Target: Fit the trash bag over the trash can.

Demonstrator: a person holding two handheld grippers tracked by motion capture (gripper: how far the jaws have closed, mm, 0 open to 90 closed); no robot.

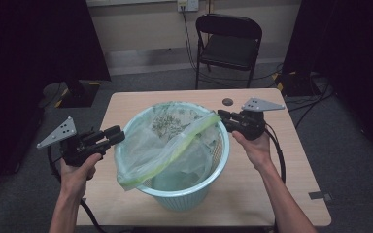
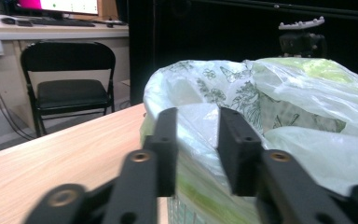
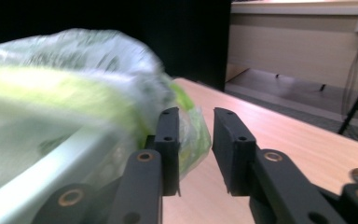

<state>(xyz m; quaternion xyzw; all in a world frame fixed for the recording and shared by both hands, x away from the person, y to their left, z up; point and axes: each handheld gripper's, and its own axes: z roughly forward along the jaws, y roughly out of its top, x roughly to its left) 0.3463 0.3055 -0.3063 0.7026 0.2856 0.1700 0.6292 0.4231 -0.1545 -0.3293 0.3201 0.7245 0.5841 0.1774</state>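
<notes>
While the bag (image 1: 175, 145) is draping over the basket (image 1: 184, 194) mid-table, the left gripper (image 1: 114, 136) is straddling film at the left rim, jaws part-open; the right gripper (image 1: 222, 118) is waiting beside the right-hand fold, gripping nothing.

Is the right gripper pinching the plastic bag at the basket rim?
Apart. The right gripper view shows the right gripper with jaws open; the plastic bag bulges beside one jaw, and bare table shows in the gap between them.
</notes>
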